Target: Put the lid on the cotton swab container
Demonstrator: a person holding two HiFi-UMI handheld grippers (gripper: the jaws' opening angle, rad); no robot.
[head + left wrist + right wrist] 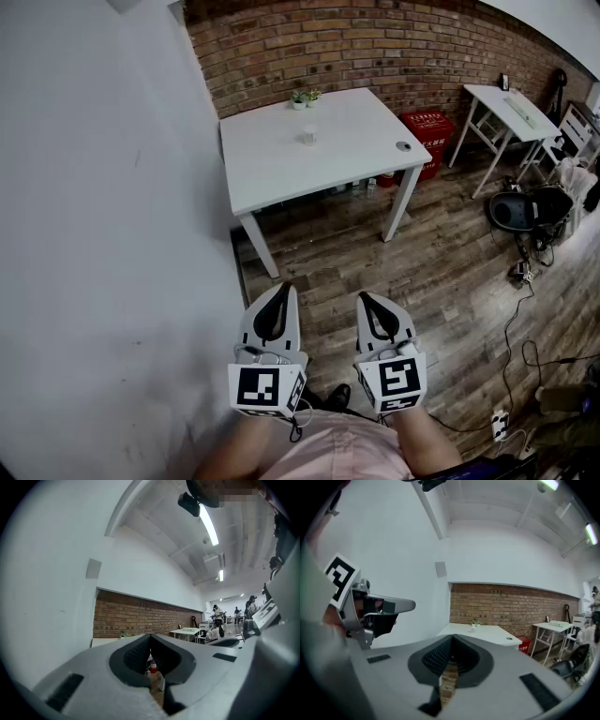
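We hold both grippers low in front of us, side by side over the wooden floor [450,272] and well apart from the white table [281,169] that stands against the brick wall [375,47].

The left gripper [278,292] has its jaws pressed fully together with nothing between them. In its own view the two tips meet in a closed point [150,639], and only floor shows through the hollow below them. The right gripper [367,302] is closed the same way and also carries nothing; in its view the tips meet [452,638] below the far edge of the table [487,632]. Each one bears its marker cube [267,389] at the rear, close to our body.

The cotton swab container [308,137] stands upright on the table, roughly in the middle of the top and a little toward the back. It is small and pale in the head view, and we cannot make out its contents. The lid [403,146], a small round grey disc, lies flat near the table's right edge, well apart from the container. We see it there from the right gripper view too [507,639].

Two small potted plants [305,97] sit at the back edge by the bricks. A red crate [427,127] rests on the floor just beyond the table's right side, and a second white table [506,105] stands farther right. A white wall [103,234] fills the left.
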